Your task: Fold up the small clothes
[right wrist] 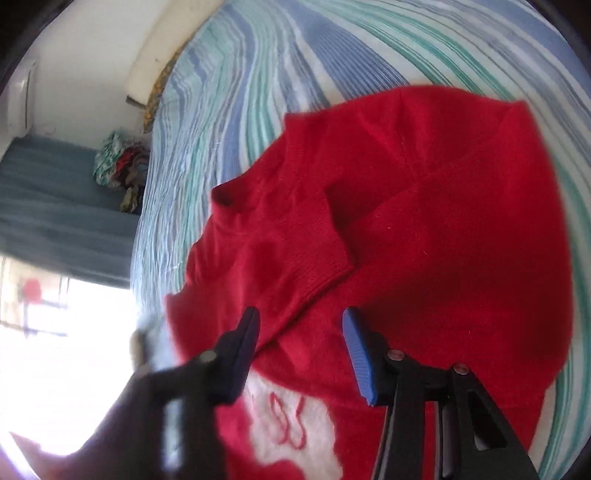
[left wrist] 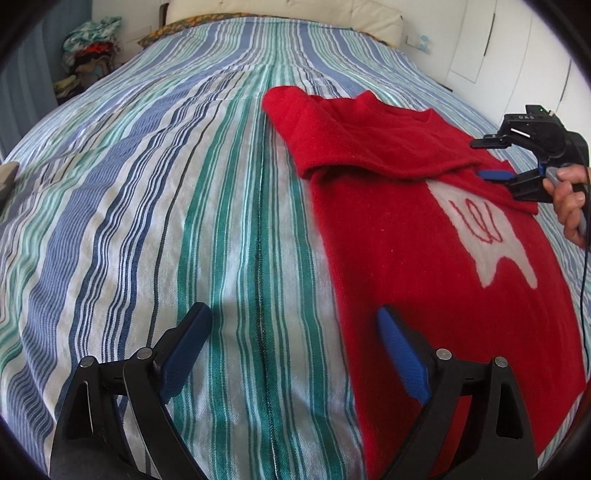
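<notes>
The red sweater (left wrist: 424, 236) lies flat on the striped bedspread (left wrist: 166, 221). It is ahead of the left gripper (left wrist: 291, 332) and off to its right side. Both sleeves are folded in across the chest.

The left wrist view shows the whole bed. The left gripper has its two blue pads far apart and nothing between them. One pad is over the stripes, the other is over the sweater's near edge. This view also shows the right gripper (left wrist: 495, 158) from outside, with a hand (left wrist: 569, 199) around its handle. That gripper sits over the far part of the sweater, by the folded sleeves. Its fingers are spread and no cloth is pinched. A white shape (left wrist: 480, 229) with red squiggles shows on the sweater's front. A pillow (left wrist: 288, 14) lies at the far end of the bed.

The right wrist view is blurry but much closer. Here the right gripper (right wrist: 299, 325) is spread wide above a sleeve cuff (right wrist: 314, 273). The ribbed cuff lies just ahead of its pads. A pile of clothes (right wrist: 118, 166) sits beside the bed, far off to the left.
</notes>
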Demonstrator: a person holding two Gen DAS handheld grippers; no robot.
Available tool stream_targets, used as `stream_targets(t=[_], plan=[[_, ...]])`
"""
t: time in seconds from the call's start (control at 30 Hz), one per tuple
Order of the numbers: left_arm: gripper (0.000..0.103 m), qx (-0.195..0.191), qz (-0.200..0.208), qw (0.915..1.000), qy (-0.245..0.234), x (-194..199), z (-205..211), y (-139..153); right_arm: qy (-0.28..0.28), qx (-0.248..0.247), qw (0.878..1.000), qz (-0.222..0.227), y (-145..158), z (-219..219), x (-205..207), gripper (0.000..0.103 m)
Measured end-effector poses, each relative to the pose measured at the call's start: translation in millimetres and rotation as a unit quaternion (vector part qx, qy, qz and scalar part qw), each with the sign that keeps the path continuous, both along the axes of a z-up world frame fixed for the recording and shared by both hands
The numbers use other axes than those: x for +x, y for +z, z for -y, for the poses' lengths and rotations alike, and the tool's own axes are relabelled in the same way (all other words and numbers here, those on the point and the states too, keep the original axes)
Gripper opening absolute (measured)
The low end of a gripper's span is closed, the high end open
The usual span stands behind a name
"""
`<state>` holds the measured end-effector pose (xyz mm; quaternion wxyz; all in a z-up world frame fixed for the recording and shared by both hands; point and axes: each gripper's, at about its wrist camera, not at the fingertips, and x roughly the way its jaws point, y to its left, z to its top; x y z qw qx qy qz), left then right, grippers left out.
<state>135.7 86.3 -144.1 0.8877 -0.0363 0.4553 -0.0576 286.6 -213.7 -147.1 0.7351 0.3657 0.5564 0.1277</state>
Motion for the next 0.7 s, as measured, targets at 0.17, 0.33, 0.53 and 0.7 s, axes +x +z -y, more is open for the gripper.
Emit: stream_targets(t=[0.17, 0.33, 0.53, 0.7], plan=[[0.095, 0.001, -0.002, 1.0000, 0.000, 3.6, 0.3, -4.5, -0.056, 0.018, 0.998, 0.025, -18.9, 0.2, 11.6, 0.007], [0.096, -0.004, -0.004, 1.0000, 0.003, 5.9, -0.7, -5.2, -0.090, -0.034, 0.991, 0.096, 18.1, 15.1, -19.1, 0.004], [0.097, -0.003, -0.005, 0.9999, 0.012, 3.0, -2.6, -3.7, -0.043, -0.130, 0.987, 0.084, 23.6, 18.9, -32.7, 0.055], [0.097, -0.015, -0.014, 0.9995, 0.023, -1.7, -12.0, -2.0, 0.031, -0.213, 0.962, 0.168, 64.1, 29.1, -83.6, 0.067]])
